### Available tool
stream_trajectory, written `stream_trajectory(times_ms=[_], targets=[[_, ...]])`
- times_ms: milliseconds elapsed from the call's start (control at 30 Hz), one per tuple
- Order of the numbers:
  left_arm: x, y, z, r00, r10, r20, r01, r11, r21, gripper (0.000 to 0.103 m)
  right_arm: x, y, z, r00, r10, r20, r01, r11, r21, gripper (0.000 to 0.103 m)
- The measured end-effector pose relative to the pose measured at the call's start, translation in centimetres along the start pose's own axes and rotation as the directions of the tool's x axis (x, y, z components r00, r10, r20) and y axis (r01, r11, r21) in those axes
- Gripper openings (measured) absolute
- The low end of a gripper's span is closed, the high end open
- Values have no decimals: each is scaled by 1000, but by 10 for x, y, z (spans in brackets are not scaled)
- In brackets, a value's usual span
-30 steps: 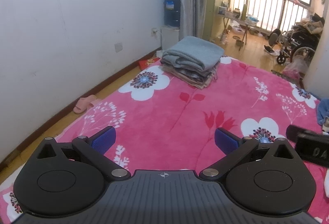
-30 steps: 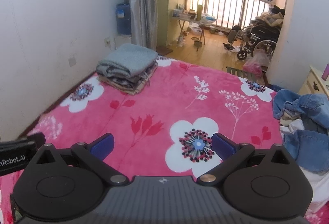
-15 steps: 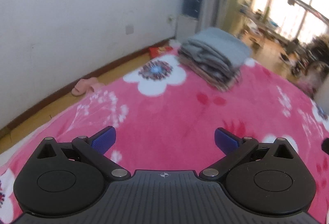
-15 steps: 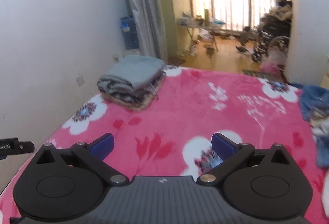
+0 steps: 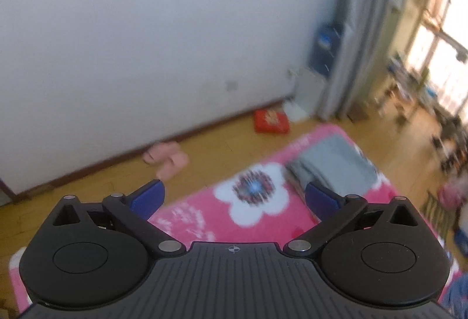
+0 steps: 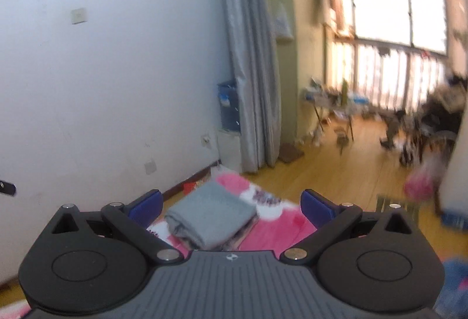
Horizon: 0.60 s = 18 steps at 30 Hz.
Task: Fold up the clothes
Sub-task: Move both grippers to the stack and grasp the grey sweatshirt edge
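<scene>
A stack of folded clothes (image 5: 336,166) with a grey piece on top lies at the far end of the pink flowered blanket (image 5: 242,219). The same stack of folded clothes (image 6: 213,213) shows low in the right wrist view, on the pink blanket (image 6: 275,231). My left gripper (image 5: 234,196) is open and empty, raised well above the blanket. My right gripper (image 6: 231,205) is open and empty too, held high and pointed at the far wall. A bit of blue cloth (image 6: 456,266) shows blurred at the lower right edge. Both views are blurred by motion.
A white wall (image 5: 146,41) runs along the left. Pink slippers (image 5: 166,158) and a red packet (image 5: 270,121) lie on the wooden floor. A water dispenser (image 6: 229,125) and grey curtain (image 6: 251,55) stand at the corner. A cluttered table (image 6: 333,102) stands by the balcony window.
Both grippers have lifted and tilted upward, so the blanket has dropped low in both views. The folded stack now sits near the fingertips in view. Both stay open.
</scene>
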<state>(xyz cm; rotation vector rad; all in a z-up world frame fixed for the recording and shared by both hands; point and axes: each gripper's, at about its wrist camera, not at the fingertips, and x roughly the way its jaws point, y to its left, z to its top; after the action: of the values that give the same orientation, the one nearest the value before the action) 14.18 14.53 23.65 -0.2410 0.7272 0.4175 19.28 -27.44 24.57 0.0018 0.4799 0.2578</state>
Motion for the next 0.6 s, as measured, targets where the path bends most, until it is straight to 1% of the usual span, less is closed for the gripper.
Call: stream_trajectory(times_ms=[33, 100, 167, 233, 267, 300, 367, 400, 433, 467, 533, 567, 600], targets=[[-1, 7, 6, 1000, 10, 23, -10, 1000, 11, 103, 4, 1, 18, 1000, 11, 0, -11, 1000, -29, 103], [6, 19, 22, 997, 43, 68, -47, 997, 56, 103, 24, 5, 60, 999, 54, -4, -54, 992, -111, 96], [20, 22, 44, 992, 83, 99, -92, 991, 95, 103, 57, 21, 94, 992, 123, -37, -128, 965, -230, 95], [41, 19, 53, 987, 61, 151, -83, 986, 145, 103, 98, 39, 110, 975, 208, -77, -221, 929, -297, 94], [56, 14, 51, 986, 48, 161, -76, 982, 171, 103, 120, 47, 109, 964, 251, -93, -267, 914, -306, 94], [79, 7, 42, 986, 37, 162, -67, 981, 180, 103, 145, 52, 93, 953, 285, -104, -303, 908, -290, 94], [128, -9, 17, 989, 12, 150, -40, 983, 181, 103, 195, 60, 49, 931, 342, -125, -363, 900, -241, 94], [154, -20, 1, 992, -10, 128, -14, 983, 183, 103, 219, 63, 23, 929, 348, -125, -369, 899, -236, 91], [184, -34, -17, 995, -37, 97, 18, 981, 193, 102, 240, 66, -6, 933, 339, -119, -358, 901, -244, 82], [215, -48, -33, 996, -67, 65, 52, 977, 208, 101, 261, 69, -35, 938, 329, -112, -347, 903, -252, 76], [275, -75, -62, 992, -126, 1, 122, 964, 234, 99, 304, 75, -93, 946, 310, -98, -325, 907, -268, 75], [305, -89, -77, 987, -155, -32, 158, 956, 246, 93, 326, 77, -122, 950, 300, -92, -314, 908, -276, 75], [331, -101, -89, 984, -166, -56, 175, 949, 262, 90, 343, 80, -144, 955, 285, -82, -297, 906, -303, 75]])
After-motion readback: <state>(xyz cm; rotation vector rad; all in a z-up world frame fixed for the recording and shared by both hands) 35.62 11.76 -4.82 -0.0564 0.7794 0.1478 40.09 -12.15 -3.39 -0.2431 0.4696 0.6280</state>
